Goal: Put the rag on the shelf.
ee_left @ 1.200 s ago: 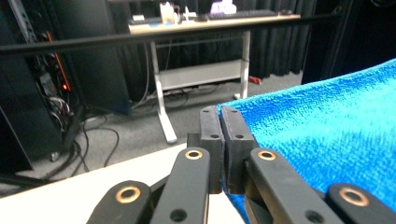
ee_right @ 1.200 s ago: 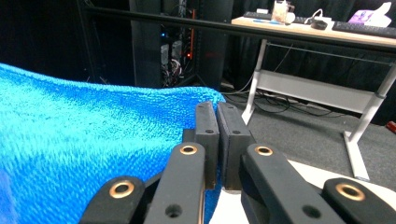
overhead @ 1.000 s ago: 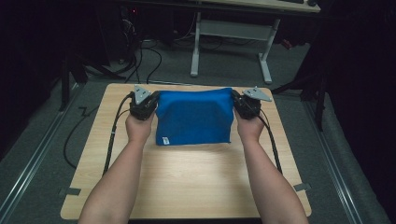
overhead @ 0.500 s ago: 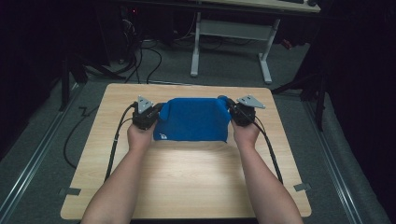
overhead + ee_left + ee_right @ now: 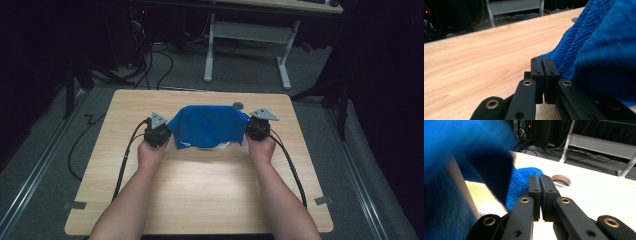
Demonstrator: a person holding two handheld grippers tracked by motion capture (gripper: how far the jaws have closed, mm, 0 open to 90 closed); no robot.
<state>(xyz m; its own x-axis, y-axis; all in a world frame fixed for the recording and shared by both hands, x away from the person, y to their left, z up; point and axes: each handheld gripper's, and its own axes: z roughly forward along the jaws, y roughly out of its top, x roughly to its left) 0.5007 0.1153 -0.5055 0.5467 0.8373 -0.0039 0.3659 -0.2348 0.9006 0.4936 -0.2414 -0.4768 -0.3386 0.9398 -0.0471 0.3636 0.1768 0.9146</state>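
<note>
Blue cloth (image 5: 207, 126) lower than before, each tool (image 5: 159, 134) (image 5: 257, 128) clenched on a corner, over wooden table (image 5: 200, 190)

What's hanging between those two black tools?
A blue cloth spans the gap between the left tool and right tool, a corner pinched in each; the high view shows it.

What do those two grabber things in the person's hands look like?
Each one is black. The left gripper and right gripper both carry a grey three-cornered plate on top, and a black cable trails back from each across the table. Up close, the jaws are flat black bars joined by brass-coloured rivets. The forearms are bare, with no sleeves.
</note>
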